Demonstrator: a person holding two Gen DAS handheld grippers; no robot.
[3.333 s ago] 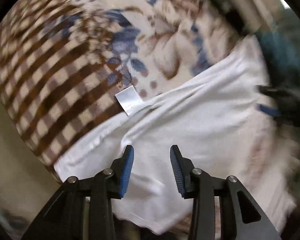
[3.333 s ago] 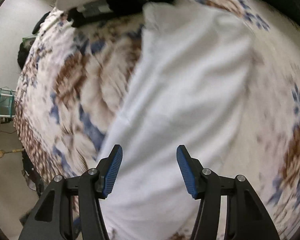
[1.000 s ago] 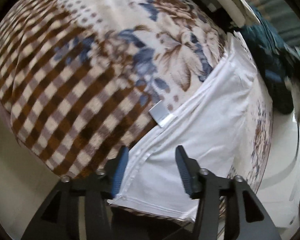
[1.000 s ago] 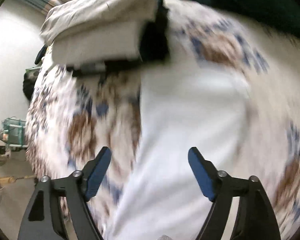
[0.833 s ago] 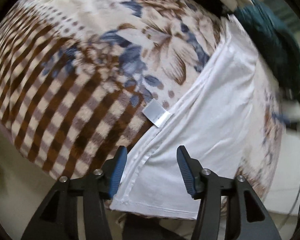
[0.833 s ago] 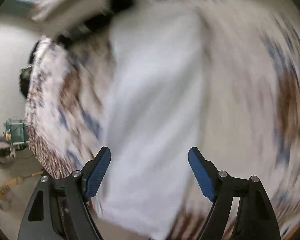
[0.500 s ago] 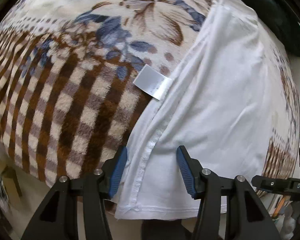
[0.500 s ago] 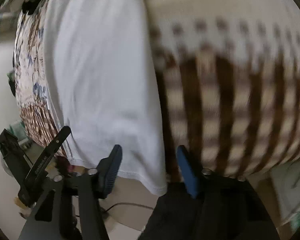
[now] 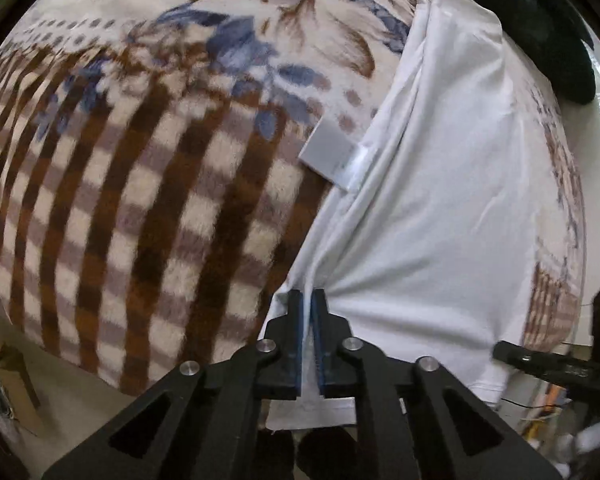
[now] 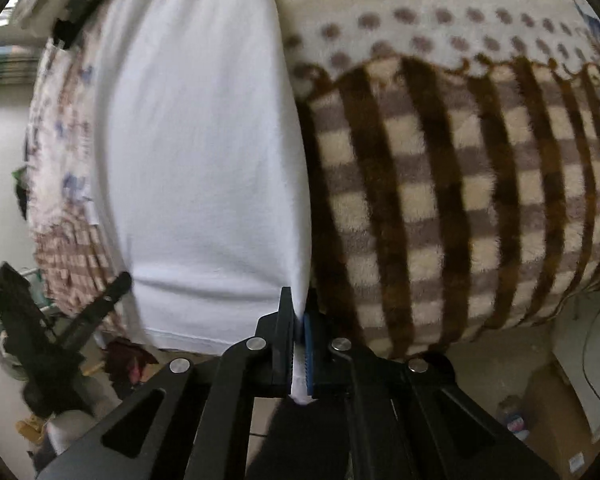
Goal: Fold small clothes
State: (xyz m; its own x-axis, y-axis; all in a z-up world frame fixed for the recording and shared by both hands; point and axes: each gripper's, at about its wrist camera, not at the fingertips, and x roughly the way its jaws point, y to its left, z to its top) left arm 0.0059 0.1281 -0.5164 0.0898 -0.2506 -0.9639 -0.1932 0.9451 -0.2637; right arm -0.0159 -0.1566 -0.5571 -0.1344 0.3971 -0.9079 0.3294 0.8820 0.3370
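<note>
Through the left wrist camera, my left gripper point(image 9: 308, 316) has its fingers pinched on the near hem corner of the white shirt point(image 9: 440, 208), which lies flat on the plaid-and-floral blanket point(image 9: 140, 200) covering the bed; a label point(image 9: 332, 156) sticks out from its edge. Through the right wrist camera, my right gripper point(image 10: 298, 320) clamps the opposite hem corner of the shirt point(image 10: 196, 152); it looks light, soft and limp, so corners seem the best hold, with floor clutter beyond the blanket point(image 10: 440, 200).

You've got open blanket point(image 9: 148, 184) off to the left of the white garment point(image 9: 440, 200), nothing sitting on the checked part except its little tag point(image 9: 332, 152). Up at the far end a dark teal bundle point(image 9: 540, 20) crowds the cloth's top edge. Both near corners hang over the bed edge with open floor below.
</note>
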